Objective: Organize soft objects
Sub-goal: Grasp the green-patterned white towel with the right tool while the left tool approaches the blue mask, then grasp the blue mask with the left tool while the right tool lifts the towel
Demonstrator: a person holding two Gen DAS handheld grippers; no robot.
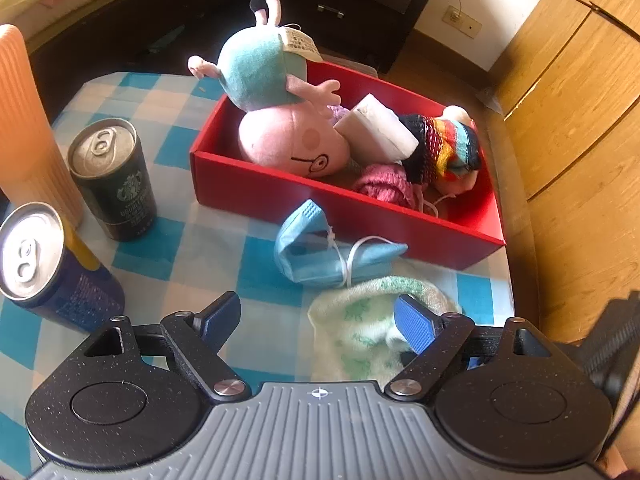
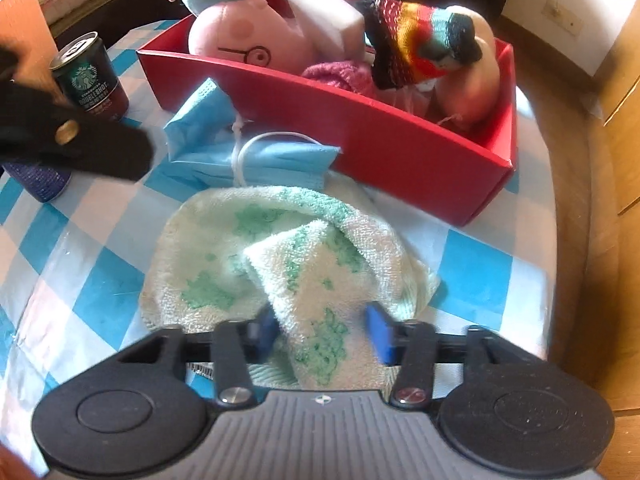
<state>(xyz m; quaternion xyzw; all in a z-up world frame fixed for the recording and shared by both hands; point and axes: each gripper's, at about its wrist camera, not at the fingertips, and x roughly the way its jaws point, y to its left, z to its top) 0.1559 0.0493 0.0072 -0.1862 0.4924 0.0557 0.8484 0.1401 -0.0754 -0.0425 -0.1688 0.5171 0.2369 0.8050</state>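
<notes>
A red box (image 1: 280, 196) (image 2: 400, 140) on the checked tablecloth holds a pink pig plush (image 1: 280, 120) (image 2: 248, 36), a striped knitted toy (image 1: 444, 148) (image 2: 416, 44), pink yarn (image 1: 384, 184) and a white pack (image 1: 376, 128). A blue face mask (image 1: 316, 248) (image 2: 248, 152) lies in front of the box. A white and green towel (image 1: 360, 328) (image 2: 280, 248) lies nearer. My right gripper (image 2: 324, 336) has its jaws around a raised fold of the towel, with blue pads (image 2: 380, 332) against it. My left gripper (image 1: 320, 320) is open, its right finger over the towel's edge.
A dark Starbucks can (image 1: 112, 176) (image 2: 92, 76), a blue can (image 1: 52, 264) and an orange ribbed cylinder (image 1: 28, 128) stand at the left. The table edge is at the right, with wooden cabinets (image 1: 568, 92) beyond. A dark drawer unit (image 1: 360, 4) stands behind.
</notes>
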